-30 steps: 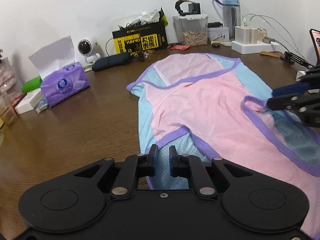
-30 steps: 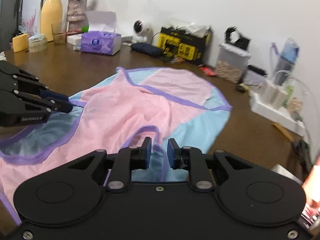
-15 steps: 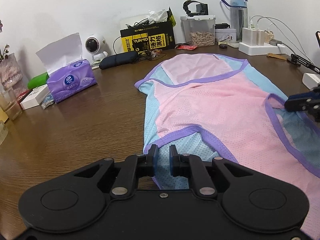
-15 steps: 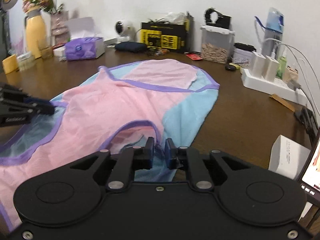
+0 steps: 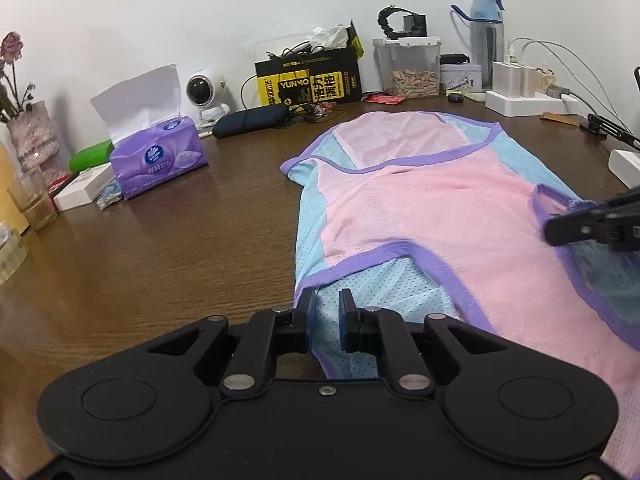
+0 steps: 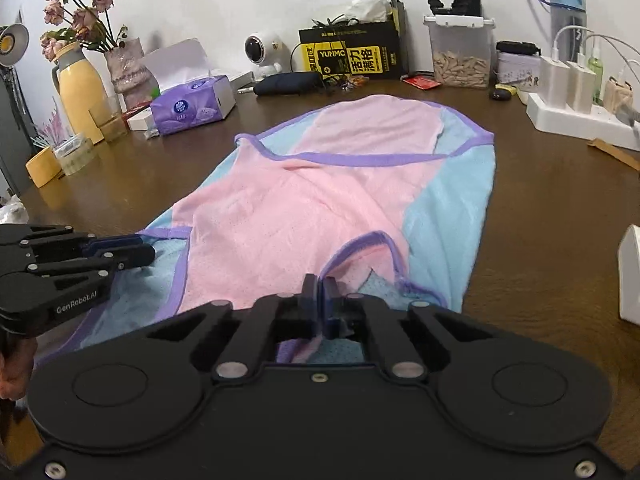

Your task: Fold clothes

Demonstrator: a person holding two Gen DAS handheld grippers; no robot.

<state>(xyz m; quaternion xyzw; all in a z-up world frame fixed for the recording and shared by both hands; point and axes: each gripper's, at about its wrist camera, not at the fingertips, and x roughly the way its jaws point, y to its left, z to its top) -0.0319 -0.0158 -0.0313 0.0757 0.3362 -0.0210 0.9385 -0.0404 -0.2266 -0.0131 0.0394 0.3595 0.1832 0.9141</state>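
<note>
A pink and light-blue mesh tank top (image 5: 420, 208) with purple trim lies flat on the brown wooden table (image 5: 160, 248). My left gripper (image 5: 324, 312) is over its near left corner, narrowly open, with blue mesh showing between the fingers. In the right wrist view the same tank top (image 6: 304, 200) stretches away from me, and my right gripper (image 6: 320, 292) is shut on the purple armhole trim at the near right. The left gripper (image 6: 140, 251) shows at the left edge, on the cloth's border. The right gripper (image 5: 554, 232) appears at the right, pinching the purple trim.
Along the wall stand a purple tissue box (image 5: 160, 156), a small white camera (image 5: 204, 92), a black and yellow box (image 5: 308, 80), a clear container (image 5: 408, 68), a water bottle (image 5: 484, 32) and a power strip (image 5: 528, 100). A yellow vase (image 6: 80, 92) and tape rolls (image 6: 44, 164) stand left, a white box (image 6: 630, 276) right.
The right gripper's fingers have closed together on the purple trim. Both grippers have drawn back toward the near end of the tank top. The left gripper's gap is unchanged.
</note>
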